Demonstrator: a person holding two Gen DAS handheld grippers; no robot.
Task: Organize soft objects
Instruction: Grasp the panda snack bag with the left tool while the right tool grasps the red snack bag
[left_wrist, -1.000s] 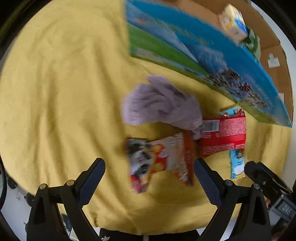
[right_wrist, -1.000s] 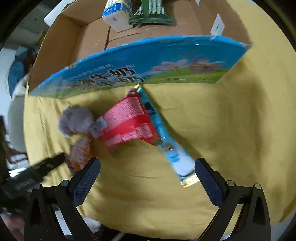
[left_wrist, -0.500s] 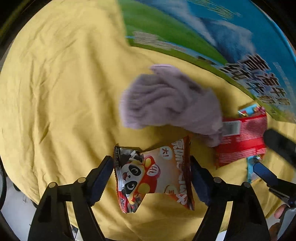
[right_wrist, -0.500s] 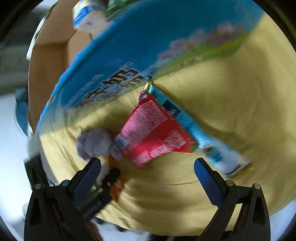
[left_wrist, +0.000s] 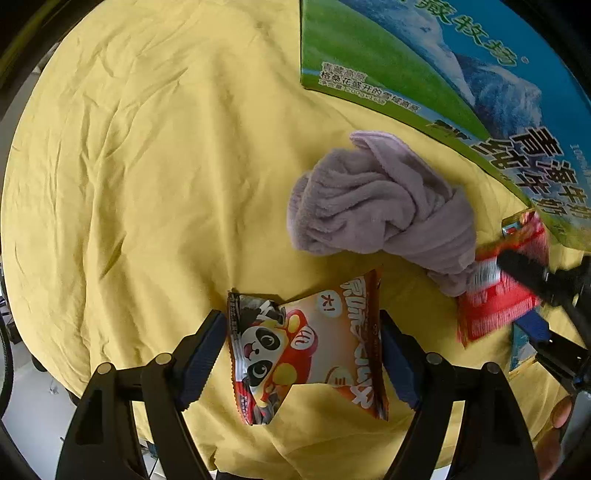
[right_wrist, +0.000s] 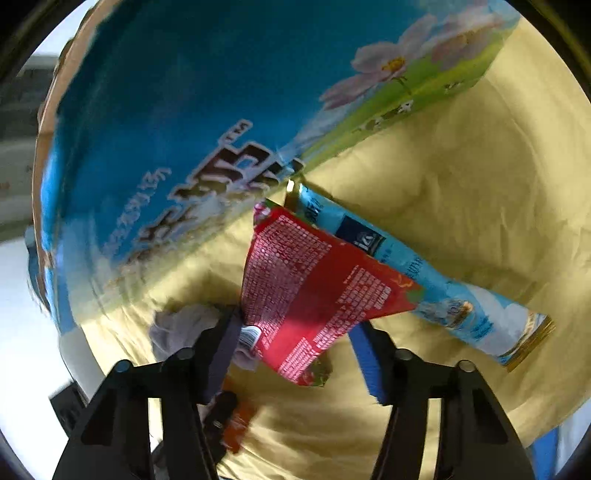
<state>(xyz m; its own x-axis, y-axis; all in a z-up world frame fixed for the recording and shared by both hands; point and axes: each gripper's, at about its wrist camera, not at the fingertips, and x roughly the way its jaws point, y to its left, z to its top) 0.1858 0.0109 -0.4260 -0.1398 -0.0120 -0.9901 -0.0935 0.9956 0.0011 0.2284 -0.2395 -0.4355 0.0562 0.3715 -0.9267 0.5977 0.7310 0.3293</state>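
A panda snack packet lies on the yellow cloth, between the fingers of my open left gripper, which stand at its two ends. A crumpled lilac towel lies just beyond it. My right gripper is open around the near end of a red snack packet, which also shows in the left wrist view. A long light-blue packet lies under and right of the red one. The towel shows at the left in the right wrist view.
A large blue and green printed cardboard box stands at the far side; it fills the upper left of the right wrist view. The cloth's front edge runs just under both grippers.
Both grippers have moved forward and down. The left now straddles the panda packet and the right straddles the red packet's end. Both openings have narrowed a little.
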